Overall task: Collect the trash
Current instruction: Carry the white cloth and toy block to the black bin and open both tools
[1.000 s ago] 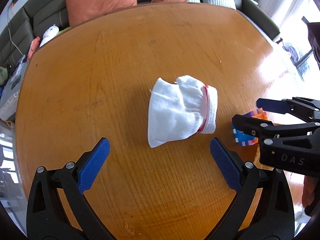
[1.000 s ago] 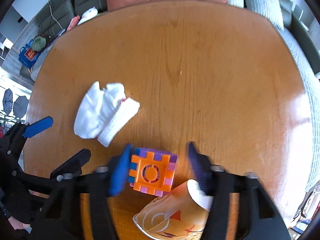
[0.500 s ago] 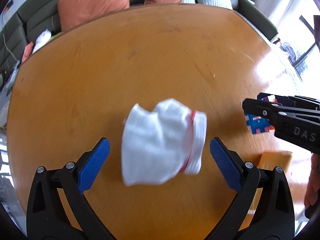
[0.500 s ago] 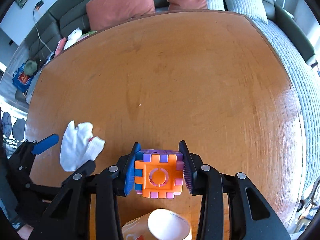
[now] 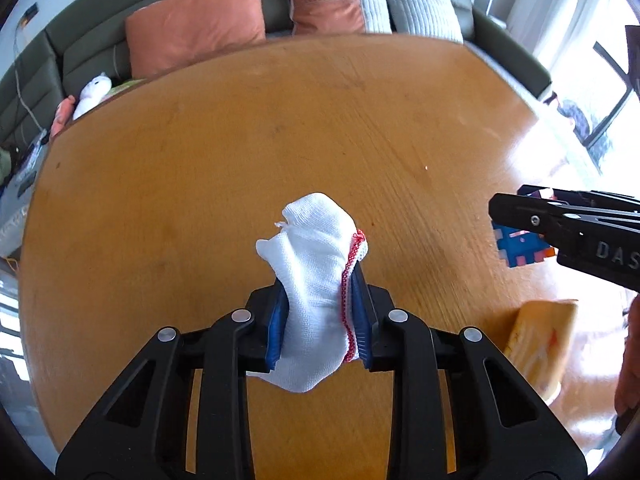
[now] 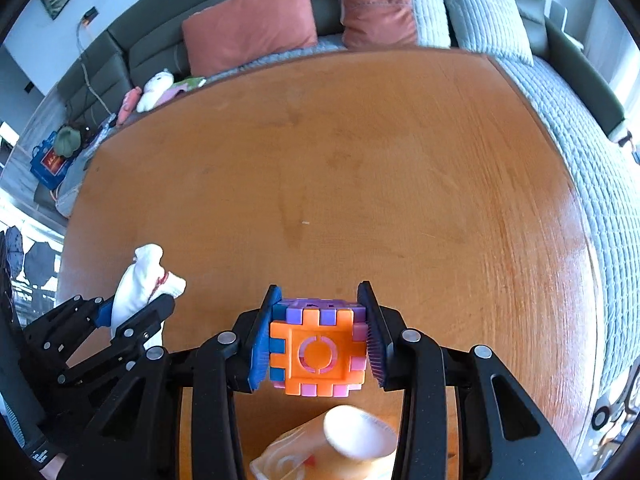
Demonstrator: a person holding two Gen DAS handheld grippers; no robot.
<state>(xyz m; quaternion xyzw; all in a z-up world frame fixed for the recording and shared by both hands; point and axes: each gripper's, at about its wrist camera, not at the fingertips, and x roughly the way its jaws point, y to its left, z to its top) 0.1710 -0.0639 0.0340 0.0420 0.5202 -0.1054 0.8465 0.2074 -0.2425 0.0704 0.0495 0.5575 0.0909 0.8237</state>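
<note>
Clamping down, our left tool (image 5: 320, 320) now pinches the white sock (image 5: 316, 280) it straddled a moment ago, lifted off the bench (image 5: 240, 160); our right tool (image 6: 318, 336) grips the toy cube (image 6: 318, 354), both ready for disposal.

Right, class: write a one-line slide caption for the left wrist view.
Left gripper shut on a white sock above the wooden table; right gripper holds a toy cube.

Grey sofa (image 5: 280, 0) with orange cushions (image 5: 196, 20) behind wooden table (image 5: 280, 140).
</note>
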